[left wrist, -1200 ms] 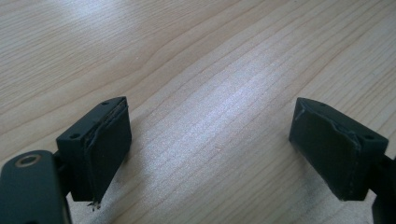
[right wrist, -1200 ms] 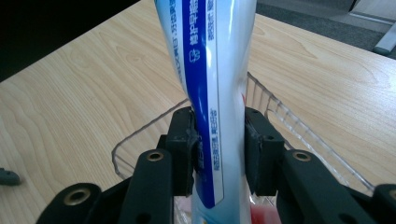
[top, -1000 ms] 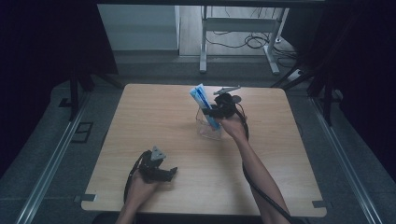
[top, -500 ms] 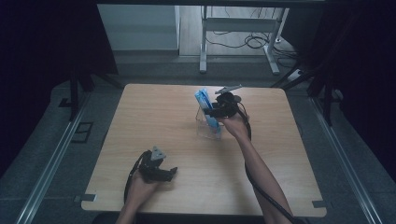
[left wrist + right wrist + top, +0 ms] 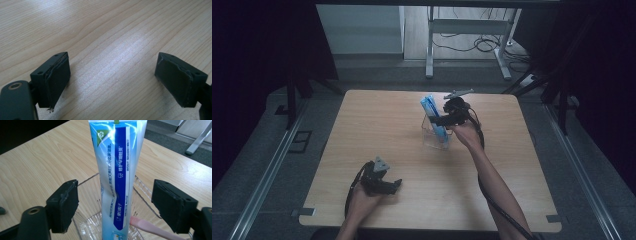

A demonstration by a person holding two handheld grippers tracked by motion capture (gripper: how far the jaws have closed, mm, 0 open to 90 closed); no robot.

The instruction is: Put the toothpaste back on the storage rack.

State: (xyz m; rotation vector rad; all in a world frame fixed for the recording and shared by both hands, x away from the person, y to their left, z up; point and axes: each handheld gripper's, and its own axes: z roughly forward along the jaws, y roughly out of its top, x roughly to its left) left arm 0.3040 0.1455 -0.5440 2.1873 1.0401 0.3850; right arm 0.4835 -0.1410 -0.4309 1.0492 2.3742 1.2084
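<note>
While backing the right gripper (image 5: 113, 205), jaws just spreading clear of the toothpaste tube (image 5: 117, 170), keeping straight, not tipping the clear holder (image 5: 435, 136); left gripper (image 5: 112, 82) gaping idle.

A light wooden table (image 5: 377, 125) is sitting in the middle of a dim room. Grey floor (image 5: 257, 165) is lying all around it. Far behind, a white wall (image 5: 357, 30) is catching some light, and metal legs (image 5: 429, 50) are standing by black cables (image 5: 482, 45). Both sides are staying dark.
</note>
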